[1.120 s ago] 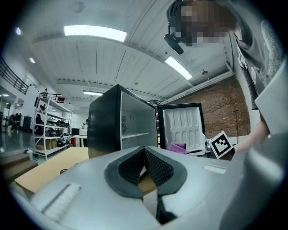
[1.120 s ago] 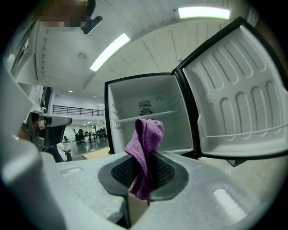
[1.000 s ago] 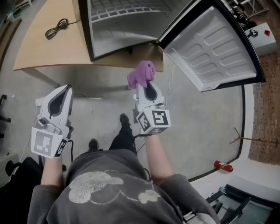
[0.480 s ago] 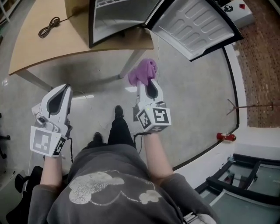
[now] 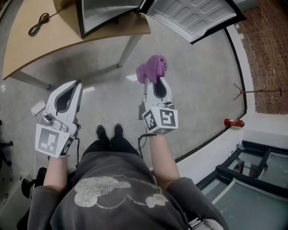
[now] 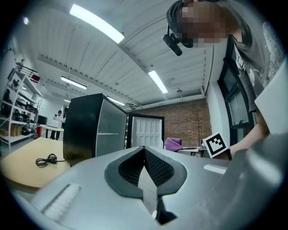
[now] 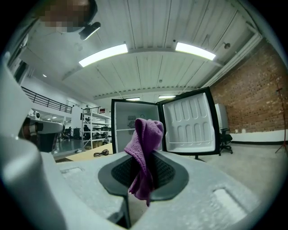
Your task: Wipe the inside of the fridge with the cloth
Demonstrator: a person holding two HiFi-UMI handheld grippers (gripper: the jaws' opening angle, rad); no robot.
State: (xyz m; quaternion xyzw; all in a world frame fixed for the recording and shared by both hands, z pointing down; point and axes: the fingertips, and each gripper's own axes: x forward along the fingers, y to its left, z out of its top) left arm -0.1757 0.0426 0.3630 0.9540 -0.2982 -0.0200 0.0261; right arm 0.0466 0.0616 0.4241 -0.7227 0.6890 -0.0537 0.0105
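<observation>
Two grippers over the floor, right gripper clamped on the purple cloth bunched at its tip, left gripper closed and empty, open fridge well apart ahead.

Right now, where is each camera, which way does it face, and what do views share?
Head view: on the person's head, facing steeply down at floor and table; shows forearms, left tool, right tool.
Left gripper view: on the left tool, along its shut, empty jaws toward the fridge.
Right gripper view: on the right tool, along jaws shut on purple cloth, facing the fridge.
Shared: all show fridge and purple cloth.
</observation>
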